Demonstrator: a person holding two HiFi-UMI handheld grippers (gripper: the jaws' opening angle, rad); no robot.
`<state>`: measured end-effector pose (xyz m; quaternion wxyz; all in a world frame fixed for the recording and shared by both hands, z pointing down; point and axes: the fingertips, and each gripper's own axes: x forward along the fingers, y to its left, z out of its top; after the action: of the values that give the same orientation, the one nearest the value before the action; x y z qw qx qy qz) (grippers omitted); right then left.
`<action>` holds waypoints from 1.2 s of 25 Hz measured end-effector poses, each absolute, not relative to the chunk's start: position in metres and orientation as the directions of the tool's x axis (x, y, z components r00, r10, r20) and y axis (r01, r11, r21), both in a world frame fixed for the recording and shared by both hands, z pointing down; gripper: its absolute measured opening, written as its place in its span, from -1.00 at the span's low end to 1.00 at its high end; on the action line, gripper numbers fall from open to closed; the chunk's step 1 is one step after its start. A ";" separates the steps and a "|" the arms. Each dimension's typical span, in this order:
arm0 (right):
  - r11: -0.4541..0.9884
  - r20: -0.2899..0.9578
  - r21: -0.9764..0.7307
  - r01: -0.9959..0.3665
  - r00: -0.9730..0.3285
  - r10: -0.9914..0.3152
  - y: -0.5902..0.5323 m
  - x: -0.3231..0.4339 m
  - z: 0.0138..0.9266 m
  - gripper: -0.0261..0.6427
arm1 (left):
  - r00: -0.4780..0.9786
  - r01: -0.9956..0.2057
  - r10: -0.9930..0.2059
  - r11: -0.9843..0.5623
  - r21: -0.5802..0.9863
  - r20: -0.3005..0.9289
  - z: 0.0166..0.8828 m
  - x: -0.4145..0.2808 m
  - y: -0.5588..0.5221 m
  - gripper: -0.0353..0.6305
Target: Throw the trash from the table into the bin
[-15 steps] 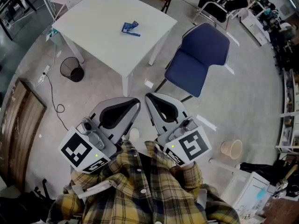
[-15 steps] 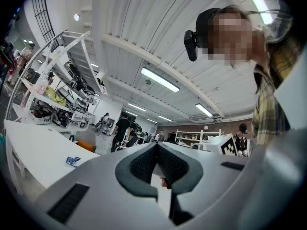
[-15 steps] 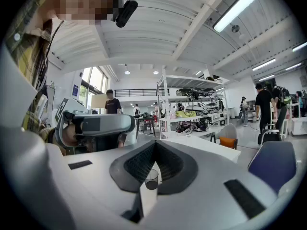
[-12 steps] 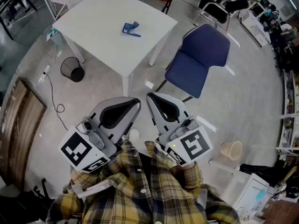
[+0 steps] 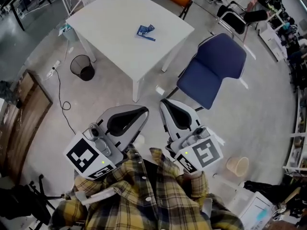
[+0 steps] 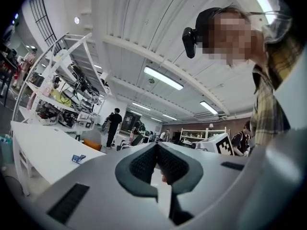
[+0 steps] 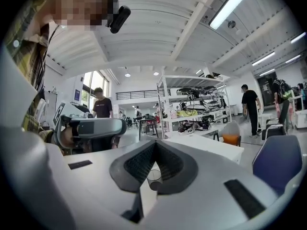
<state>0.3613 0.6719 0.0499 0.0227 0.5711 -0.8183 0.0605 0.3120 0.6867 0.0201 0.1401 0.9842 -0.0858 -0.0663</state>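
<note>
- A crumpled blue wrapper (image 5: 145, 31) lay on the smooth white square bench (image 5: 110, 28), well apart from both grippers
- A round black wire-mesh bin (image 5: 83, 67) stood on the grey floor (image 5: 110, 87) just beside the bench
- The left gripper (image 6: 156, 145) and right gripper (image 7: 156, 143), grey moulded shells with ribbed black pads, were closed tip to tip
- A padded blue chair (image 5: 213, 68) stood near the bench

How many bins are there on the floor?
2. A black wire bin stands on the floor left of the white table. A beige bin stands on the floor at the head view's lower right. Others may be hidden outside the view.
</note>
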 end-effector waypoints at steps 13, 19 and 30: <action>0.425 0.159 -0.085 -0.901 -0.433 -0.887 0.600 0.317 0.067 -0.93 | 0.955 -0.228 -0.275 -0.920 0.319 -0.111 0.035 0.271 0.619 -0.88; 0.402 0.166 -0.072 -0.913 -0.409 -0.898 0.530 0.285 0.067 -0.93 | 0.959 -0.215 -0.259 -0.930 0.298 -0.117 0.030 0.234 0.544 -0.88; 0.249 0.197 -0.073 -0.966 -0.259 -0.946 0.399 0.231 0.076 -0.93 | 0.979 -0.154 -0.185 -0.944 0.292 -0.081 0.038 0.151 0.403 -0.88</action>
<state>0.2310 0.3993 0.0759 0.0562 0.6062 -0.7882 0.0898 0.1512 0.4028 0.0382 0.1438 0.9844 -0.0862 -0.0539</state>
